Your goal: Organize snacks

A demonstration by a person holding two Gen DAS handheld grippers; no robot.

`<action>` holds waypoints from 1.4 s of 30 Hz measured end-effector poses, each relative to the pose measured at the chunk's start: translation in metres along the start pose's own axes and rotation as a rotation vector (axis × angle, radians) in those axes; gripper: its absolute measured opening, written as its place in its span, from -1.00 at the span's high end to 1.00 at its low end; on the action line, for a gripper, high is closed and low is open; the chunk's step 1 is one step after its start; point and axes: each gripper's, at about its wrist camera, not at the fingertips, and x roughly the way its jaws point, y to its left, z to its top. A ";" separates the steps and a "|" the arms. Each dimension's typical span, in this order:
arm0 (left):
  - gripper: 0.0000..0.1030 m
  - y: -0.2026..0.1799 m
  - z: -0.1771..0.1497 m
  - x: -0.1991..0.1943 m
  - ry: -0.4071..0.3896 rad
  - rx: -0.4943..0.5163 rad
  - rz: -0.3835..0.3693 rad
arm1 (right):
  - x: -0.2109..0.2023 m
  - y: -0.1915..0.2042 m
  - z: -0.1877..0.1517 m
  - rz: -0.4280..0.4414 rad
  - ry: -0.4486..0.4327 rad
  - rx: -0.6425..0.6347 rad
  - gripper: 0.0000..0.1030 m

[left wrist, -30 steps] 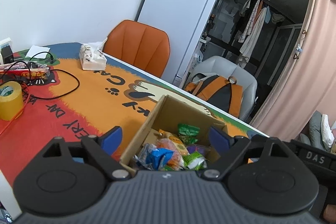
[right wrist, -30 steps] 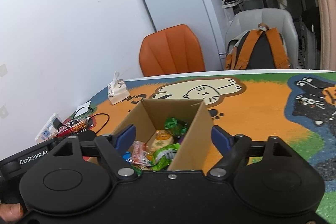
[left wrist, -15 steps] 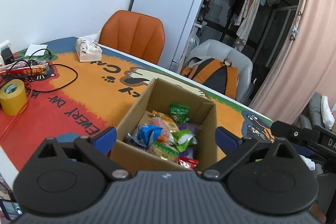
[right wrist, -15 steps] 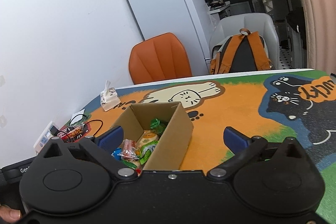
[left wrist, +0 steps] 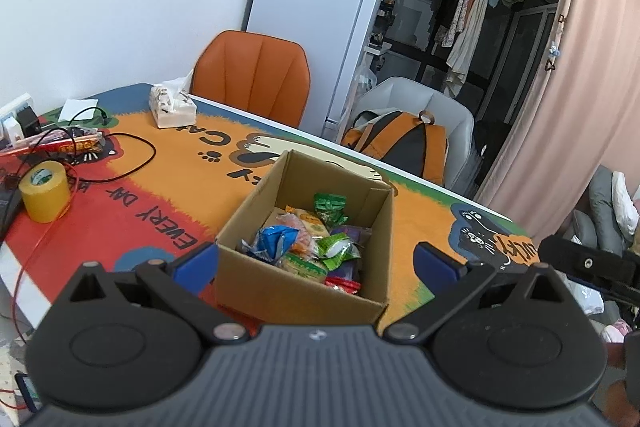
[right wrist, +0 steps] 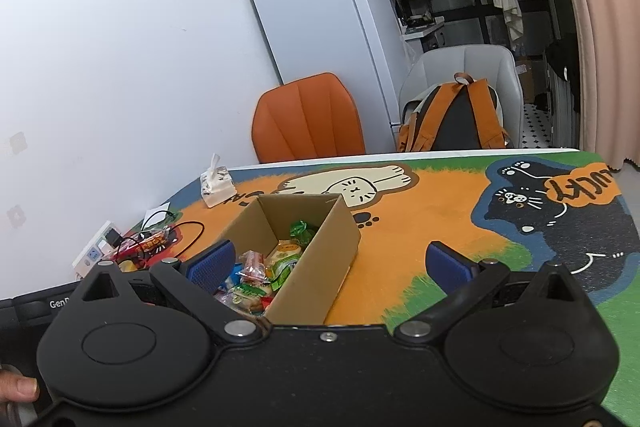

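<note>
Left wrist view: the left gripper (left wrist: 316, 261) is hovering just short of the cardboard box (left wrist: 298, 291), its jaws spread wide and holding nothing, one blue pad on each side of the box's near wall. The box is sitting open on the cat-print surface (left wrist: 172, 187), and the snacks (left wrist: 308, 243) are lying heaped inside it: a blue packet, green packets, an orange one, a red one at the near corner. Away from the box, toward the wall, a tissue pack (left wrist: 172, 107) and a roll of yellow tape (left wrist: 45, 190) are standing among cables.

Right wrist view: the right gripper (right wrist: 326, 265) is hanging over the box's near end, jaws likewise wide apart and empty. From here the box is lying left of centre, with open mat beyond its right wall.

As I judge it, the snacks all seem gathered, so the step in hand is probably either taking one out to sort or shifting the box. For a packet, it would be wise to come down from above, pick the topmost one, and close on its crimped edge rather than the puffed middle. One gripper steadying the box wall would keep it from sliding.
</note>
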 end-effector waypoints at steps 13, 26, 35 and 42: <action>-1.00 -0.018 -0.001 -0.030 0.008 0.060 -0.008 | -0.046 0.002 0.003 -0.003 -0.042 -0.051 -1.00; -1.00 -0.007 -0.019 -0.066 -0.018 0.098 -0.025 | -0.087 -0.002 -0.004 -0.027 -0.090 -0.078 -1.00; -1.00 -0.011 -0.017 -0.075 -0.038 0.115 -0.016 | -0.089 0.005 -0.011 -0.012 -0.077 -0.103 -1.00; -1.00 -0.014 -0.018 -0.075 -0.036 0.130 -0.018 | -0.089 0.004 -0.014 -0.010 -0.069 -0.094 -1.00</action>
